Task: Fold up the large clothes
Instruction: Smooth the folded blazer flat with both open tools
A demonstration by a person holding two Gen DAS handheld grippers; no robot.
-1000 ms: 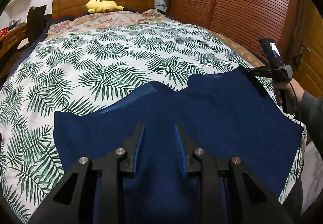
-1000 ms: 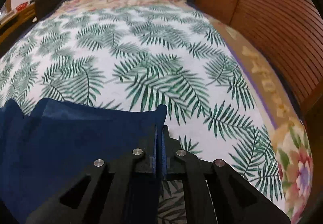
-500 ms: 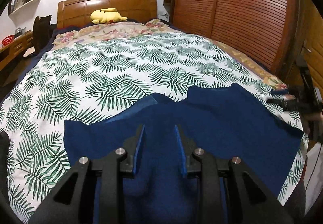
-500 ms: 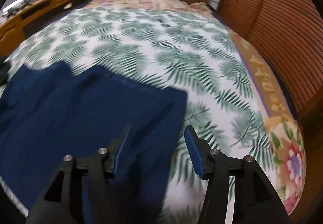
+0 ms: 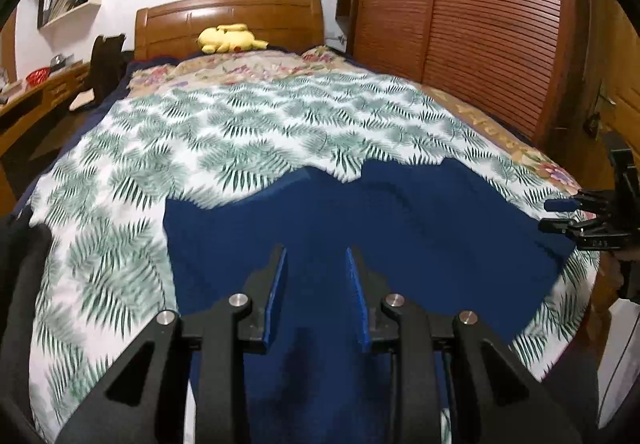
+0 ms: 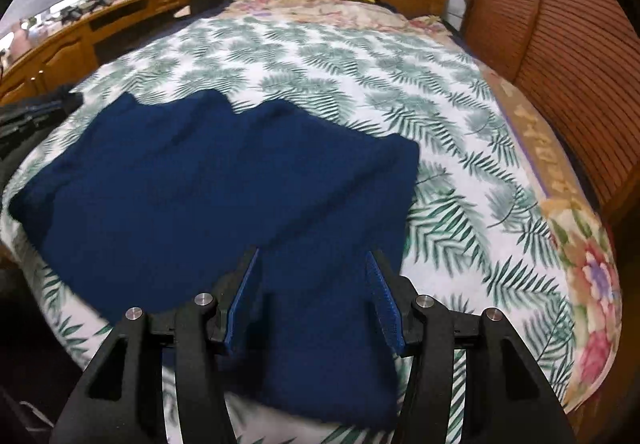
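A large dark blue garment (image 5: 360, 228) lies spread flat at the near end of the bed, also in the right wrist view (image 6: 224, 188). My left gripper (image 5: 316, 260) is open and empty, held above the garment's near middle. My right gripper (image 6: 314, 264) is open and empty, above the garment's near right part. It also shows at the right edge of the left wrist view (image 5: 560, 214), off the garment's right corner.
The bed has a palm-leaf cover (image 5: 240, 132) and a wooden headboard (image 5: 228, 20) with a yellow plush toy (image 5: 230, 38). A slatted wooden wardrobe (image 5: 460, 24) stands on the right, a desk (image 6: 80, 40) on the left. Dark clothing (image 6: 24, 120) lies at the left bed edge.
My right gripper let go of the garment's right corner, opened and drew back. The corner now lies flat. My left gripper stayed open and lifted back a little.
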